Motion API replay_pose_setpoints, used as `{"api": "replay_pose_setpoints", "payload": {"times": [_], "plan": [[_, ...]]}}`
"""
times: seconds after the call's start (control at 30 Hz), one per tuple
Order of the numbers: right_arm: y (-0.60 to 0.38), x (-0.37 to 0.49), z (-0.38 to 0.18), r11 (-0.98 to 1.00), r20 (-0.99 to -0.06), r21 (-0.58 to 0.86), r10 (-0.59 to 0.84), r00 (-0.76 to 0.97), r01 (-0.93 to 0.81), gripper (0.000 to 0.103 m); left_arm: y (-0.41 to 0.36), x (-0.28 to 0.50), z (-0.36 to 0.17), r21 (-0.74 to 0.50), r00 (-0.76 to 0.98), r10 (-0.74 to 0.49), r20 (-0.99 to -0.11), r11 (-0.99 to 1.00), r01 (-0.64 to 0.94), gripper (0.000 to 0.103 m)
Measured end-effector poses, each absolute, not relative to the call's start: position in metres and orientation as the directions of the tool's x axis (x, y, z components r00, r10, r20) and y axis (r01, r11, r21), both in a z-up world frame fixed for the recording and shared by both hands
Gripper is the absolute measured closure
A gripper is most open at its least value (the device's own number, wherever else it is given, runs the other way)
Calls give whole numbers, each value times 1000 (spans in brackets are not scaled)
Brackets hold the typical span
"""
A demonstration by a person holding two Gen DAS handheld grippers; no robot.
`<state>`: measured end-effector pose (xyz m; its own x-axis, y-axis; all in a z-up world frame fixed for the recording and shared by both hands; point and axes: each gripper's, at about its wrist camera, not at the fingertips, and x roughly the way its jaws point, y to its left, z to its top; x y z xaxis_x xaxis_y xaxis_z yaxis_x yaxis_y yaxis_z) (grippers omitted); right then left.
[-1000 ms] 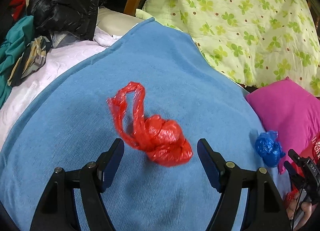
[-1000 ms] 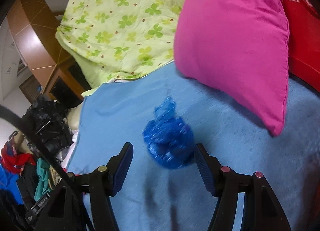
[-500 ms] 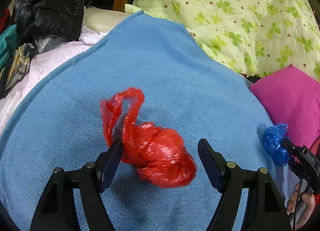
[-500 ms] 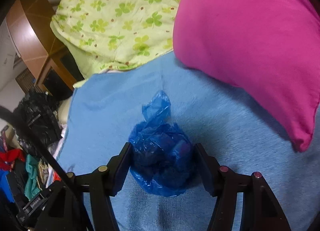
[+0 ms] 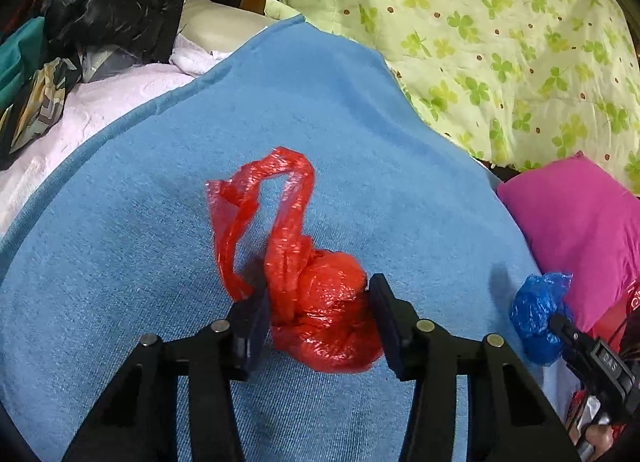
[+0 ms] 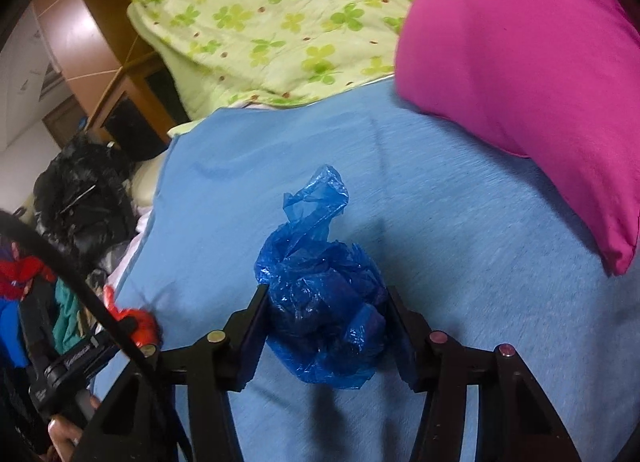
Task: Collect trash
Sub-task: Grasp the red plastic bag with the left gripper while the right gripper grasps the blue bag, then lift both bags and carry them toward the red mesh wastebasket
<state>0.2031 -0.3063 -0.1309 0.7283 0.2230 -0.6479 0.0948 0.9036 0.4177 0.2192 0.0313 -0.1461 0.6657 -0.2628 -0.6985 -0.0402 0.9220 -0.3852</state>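
Left gripper (image 5: 318,326), jaws closing, pads touching both sides of the knotted red bag (image 5: 320,310); right gripper (image 6: 326,326), jaws closing, pads pressing the crumpled blue bag (image 6: 320,302). Both bags, of thin glossy crinkled plastic, lie on a blue woven blanket (image 5: 360,122) near a smooth pink pillow (image 6: 520,62) and a clover-print quilt (image 5: 500,42); the red bag's handles form an upright loop
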Motion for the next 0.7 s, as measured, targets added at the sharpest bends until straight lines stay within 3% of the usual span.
{"api": "replay_pose_setpoints", "payload": {"times": [0.4,0.7], "plan": [[-287,155,-99,919,-603,394,254,756,6,46,17,191,-120,-411,700,-321,-638,911,44,56],[-294,124,-83,912,-567,409,257,783,-3,46,-13,135,-90,-247,761,-296,-576,951,183,56]]}}
